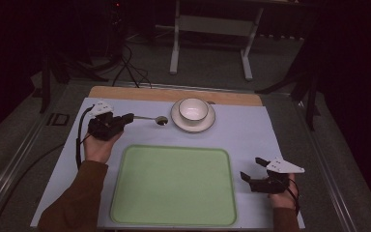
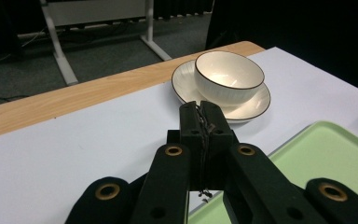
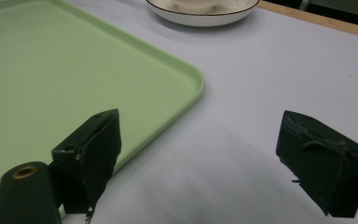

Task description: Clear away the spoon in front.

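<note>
Spoon (image 1: 150, 118) is the thing being worked with. It sits out past the far left corner of the green tray (image 1: 174, 220), its round end just beside the plate (image 1: 178, 121), and the left gripper (image 1: 129, 116) has its jaws clenched on the thin handle. From the pictures I cannot tell if the spoon is lifted or resting on the white mat (image 1: 251, 130).

Starting close by, the right gripper (image 1: 252, 169) waits at the near right side of the tray, jaws wide apart, holding nothing. It is best to keep it there, out of the way.

The tray lies in the middle with nothing on it. It looks like a good spot for the spoon. To do it well, hold the handle tight and flat so the spoon does not twist. Keep the round end from bumping the plate. Go slowly and let go low down.

Farther off, the bowl (image 1: 193, 109) stands on the plate.

Some things are hard to see. In the left gripper view the shut jaws hide the spoon. In the right gripper view the plate is cut off at the top. The room behind is dark.
</note>
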Demonstrator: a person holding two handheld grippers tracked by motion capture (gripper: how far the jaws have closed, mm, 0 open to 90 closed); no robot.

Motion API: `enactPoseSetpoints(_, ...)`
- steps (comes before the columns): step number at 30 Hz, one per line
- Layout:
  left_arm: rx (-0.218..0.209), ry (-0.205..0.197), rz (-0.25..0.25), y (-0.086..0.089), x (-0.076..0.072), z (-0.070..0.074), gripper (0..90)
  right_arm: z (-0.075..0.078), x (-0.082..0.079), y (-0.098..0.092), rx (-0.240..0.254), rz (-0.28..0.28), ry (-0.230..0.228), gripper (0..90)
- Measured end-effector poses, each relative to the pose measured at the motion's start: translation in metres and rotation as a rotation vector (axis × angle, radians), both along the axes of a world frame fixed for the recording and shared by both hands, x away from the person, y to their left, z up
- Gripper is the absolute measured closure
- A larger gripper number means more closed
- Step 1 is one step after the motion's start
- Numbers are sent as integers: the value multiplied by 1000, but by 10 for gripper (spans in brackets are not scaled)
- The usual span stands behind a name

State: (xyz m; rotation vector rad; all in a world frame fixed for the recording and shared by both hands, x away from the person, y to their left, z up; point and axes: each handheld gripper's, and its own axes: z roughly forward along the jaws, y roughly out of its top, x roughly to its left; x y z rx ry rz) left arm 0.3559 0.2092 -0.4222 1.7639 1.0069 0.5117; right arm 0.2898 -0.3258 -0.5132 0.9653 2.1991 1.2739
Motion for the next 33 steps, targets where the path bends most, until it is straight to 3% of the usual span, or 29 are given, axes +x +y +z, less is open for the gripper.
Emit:
enactPoseSetpoints(13, 4, 13, 25, 16, -13, -7, 893, 0, 0, 0, -3, 3, 2, 138)
enactPoseSetpoints(28, 33, 48, 69, 43, -44, -21, 893, -1, 0, 1, -8, 2, 4, 138)
enactPoseSetpoints(33, 16, 51, 85, 54, -58, -24, 893, -1, 0, 1, -9, 2, 4, 138)
